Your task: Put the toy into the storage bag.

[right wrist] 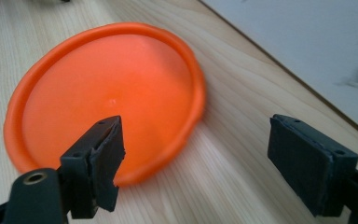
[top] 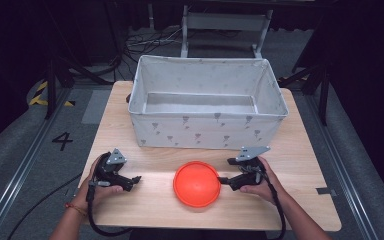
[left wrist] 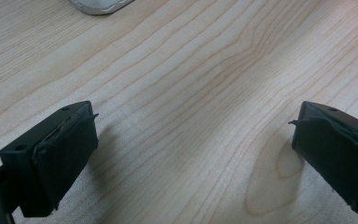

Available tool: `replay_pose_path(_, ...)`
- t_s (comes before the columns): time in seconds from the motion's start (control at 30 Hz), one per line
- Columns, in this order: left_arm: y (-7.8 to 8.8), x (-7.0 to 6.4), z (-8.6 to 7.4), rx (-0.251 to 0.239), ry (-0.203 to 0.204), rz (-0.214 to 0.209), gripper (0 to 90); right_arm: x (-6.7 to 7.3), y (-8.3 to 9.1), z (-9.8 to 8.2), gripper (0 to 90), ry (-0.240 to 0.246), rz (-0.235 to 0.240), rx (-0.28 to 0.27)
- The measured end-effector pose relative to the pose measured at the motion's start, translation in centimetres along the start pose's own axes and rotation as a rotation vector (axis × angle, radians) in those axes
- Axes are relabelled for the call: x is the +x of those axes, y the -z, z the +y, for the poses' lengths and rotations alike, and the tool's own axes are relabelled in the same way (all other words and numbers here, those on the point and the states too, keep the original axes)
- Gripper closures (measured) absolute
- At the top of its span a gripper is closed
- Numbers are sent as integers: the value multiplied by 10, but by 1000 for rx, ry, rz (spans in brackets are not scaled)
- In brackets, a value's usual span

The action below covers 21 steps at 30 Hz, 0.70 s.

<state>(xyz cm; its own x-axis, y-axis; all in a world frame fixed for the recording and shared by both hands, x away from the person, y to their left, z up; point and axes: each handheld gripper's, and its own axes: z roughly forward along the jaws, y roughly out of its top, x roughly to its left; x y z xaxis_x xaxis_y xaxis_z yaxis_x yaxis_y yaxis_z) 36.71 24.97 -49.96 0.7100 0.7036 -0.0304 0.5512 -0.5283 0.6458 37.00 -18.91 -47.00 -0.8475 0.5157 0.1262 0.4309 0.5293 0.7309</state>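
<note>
Orange disc (top: 197, 183) lies flat on the wooden surface (top: 300, 155), near its front edge and roughly centred between the two hands. It is round, so it has no long axis; any rim point serves equally.

Right gripper (top: 225, 179) sits just beside the disc's right rim, jaws pointing left toward it. In the right gripper view the jaws stand wide apart, holding nothing; one jaw overlaps the disc's near edge in the picture while the other is over bare wood. Contact with the rim cannot be told.

Left gripper (top: 136, 181) rests well apart from the disc on its left side. In the left gripper view its jaws are spread, with bare wood grain between them.

Judgement: right hand is nearer and better placed to take the rim.

Surroundings: grey fabric bin (top: 207, 131) stands behind the disc, open-topped, apparently empty, its front wall near the disc's far side. Nothing lies between either gripper and the disc.
</note>
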Motion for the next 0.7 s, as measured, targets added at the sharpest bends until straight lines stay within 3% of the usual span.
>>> replay_pose_path(0.03, 0, 0, 0, 0, 0, 0, 5, 3, -12, 4, 190, 12, 23, 22)
replay_pose_path(0.17, 0, 0, 0, 0, 0, 0, 5, 6, -30, 8, 227, 26, 40, 65)
replay_pose_path(0.27, 0, 0, 0, 0, 0, 0, 5, 5, -46, 10, 187, 33, 45, 99)
replay_pose_path(0.4, 0, 0, 0, 0, 0, 0, 5, 8, -52, 12, 146, 60, 27, 99)
replay_pose_path(0.47, 0, 0, 0, 0, -1, 1, 5, 14, -53, 11, 145, 102, 15, 106)
replay_pose_path(0.7, 0, -1, 0, 1, 2, 6, 5, 20, -53, 12, 214, 107, 20, 110)
